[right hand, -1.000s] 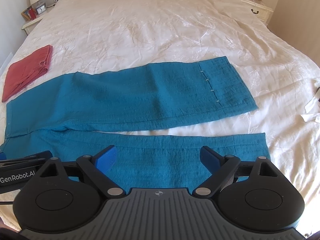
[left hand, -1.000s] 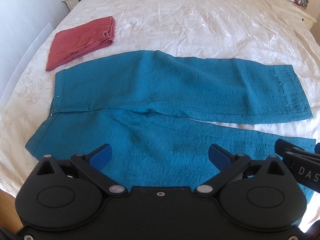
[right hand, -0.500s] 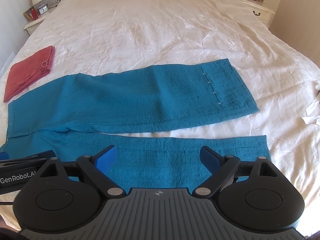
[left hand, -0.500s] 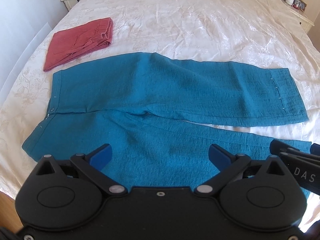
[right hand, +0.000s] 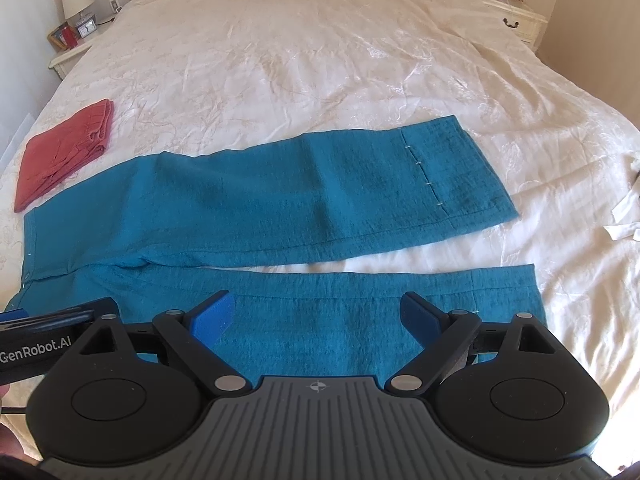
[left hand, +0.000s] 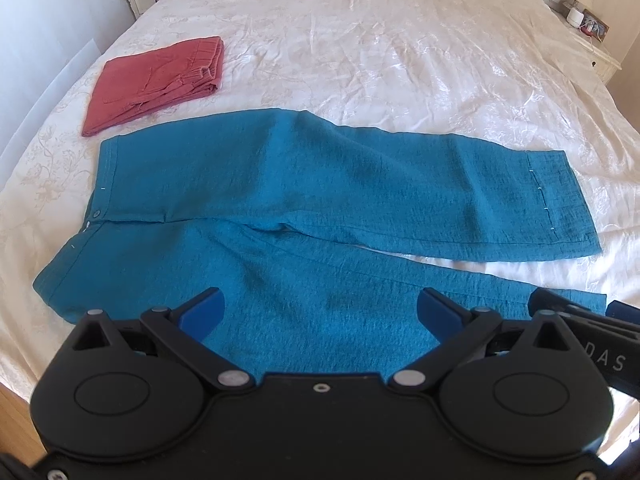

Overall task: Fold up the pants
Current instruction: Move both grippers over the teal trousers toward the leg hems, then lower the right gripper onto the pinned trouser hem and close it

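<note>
Teal pants (left hand: 320, 200) lie flat on the white bed, waistband at the left, both legs stretched to the right with a narrow gap between them. They also show in the right wrist view (right hand: 280, 200). My left gripper (left hand: 320, 308) is open and empty, above the near leg close to the seat. My right gripper (right hand: 316, 314) is open and empty, above the near leg further toward its hem. Each gripper's body shows at the edge of the other's view.
Folded red pants (left hand: 156, 80) lie on the bed (left hand: 380, 48) beyond the teal waistband, also in the right wrist view (right hand: 64, 152). Nightstands (right hand: 516, 16) with small items flank the bed head. A white cloth scrap (right hand: 624, 216) lies at the right edge.
Both grippers have drifted a little nearer to the pants and slightly forward. Jaws stay open. The pants have not moved.
</note>
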`<state>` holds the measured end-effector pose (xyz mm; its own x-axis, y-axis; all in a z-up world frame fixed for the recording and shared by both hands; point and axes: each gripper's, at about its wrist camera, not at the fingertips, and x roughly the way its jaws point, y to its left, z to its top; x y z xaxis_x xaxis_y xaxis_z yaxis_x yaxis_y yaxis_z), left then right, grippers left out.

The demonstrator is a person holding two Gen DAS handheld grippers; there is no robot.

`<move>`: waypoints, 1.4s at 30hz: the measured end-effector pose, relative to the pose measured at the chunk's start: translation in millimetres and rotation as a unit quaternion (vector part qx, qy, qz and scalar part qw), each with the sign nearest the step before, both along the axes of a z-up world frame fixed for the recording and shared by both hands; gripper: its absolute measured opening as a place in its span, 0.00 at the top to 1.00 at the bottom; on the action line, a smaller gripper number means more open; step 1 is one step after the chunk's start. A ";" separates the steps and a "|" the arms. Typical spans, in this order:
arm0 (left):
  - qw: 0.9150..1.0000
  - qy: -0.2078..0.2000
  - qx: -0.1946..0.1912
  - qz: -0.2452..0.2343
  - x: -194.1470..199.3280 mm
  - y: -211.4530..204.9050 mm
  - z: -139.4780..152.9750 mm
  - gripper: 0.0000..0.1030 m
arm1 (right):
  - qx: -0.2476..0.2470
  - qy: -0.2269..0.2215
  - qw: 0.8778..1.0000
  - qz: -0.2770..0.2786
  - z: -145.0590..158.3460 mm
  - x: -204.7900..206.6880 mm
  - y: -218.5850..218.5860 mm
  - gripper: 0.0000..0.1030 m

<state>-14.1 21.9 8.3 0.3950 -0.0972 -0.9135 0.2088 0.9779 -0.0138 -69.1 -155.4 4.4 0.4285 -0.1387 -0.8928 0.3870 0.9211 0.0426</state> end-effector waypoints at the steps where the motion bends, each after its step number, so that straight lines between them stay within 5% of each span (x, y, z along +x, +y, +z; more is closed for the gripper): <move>1: 1.000 -0.001 -0.001 0.000 -1.0 0.3 0.3 0.01 | 0.001 0.000 1.000 -0.001 0.3 -1.0 0.3 0.12; 19: 0.999 -0.046 -0.019 0.000 -17.9 7.4 11.9 0.02 | 0.010 -0.024 0.999 -0.032 2.9 -22.7 5.4 0.12; 26: 0.997 -0.078 0.003 -0.019 -13.4 -2.7 17.7 0.01 | -0.008 -0.044 0.999 -0.008 4.3 -22.0 5.6 0.16; 33: 0.998 -0.057 0.002 -0.019 22.1 -21.6 19.9 0.01 | 0.010 -0.032 0.999 0.014 3.8 2.1 -14.0 0.23; 36: 0.997 -0.067 0.006 -0.032 41.9 -32.7 25.4 0.01 | 0.017 -0.028 0.999 0.012 2.5 20.1 -27.4 0.30; 42: 0.996 -0.080 0.004 -0.036 88.4 -50.0 27.3 0.02 | 0.030 -0.037 0.999 -0.009 -6.0 58.4 -61.3 0.31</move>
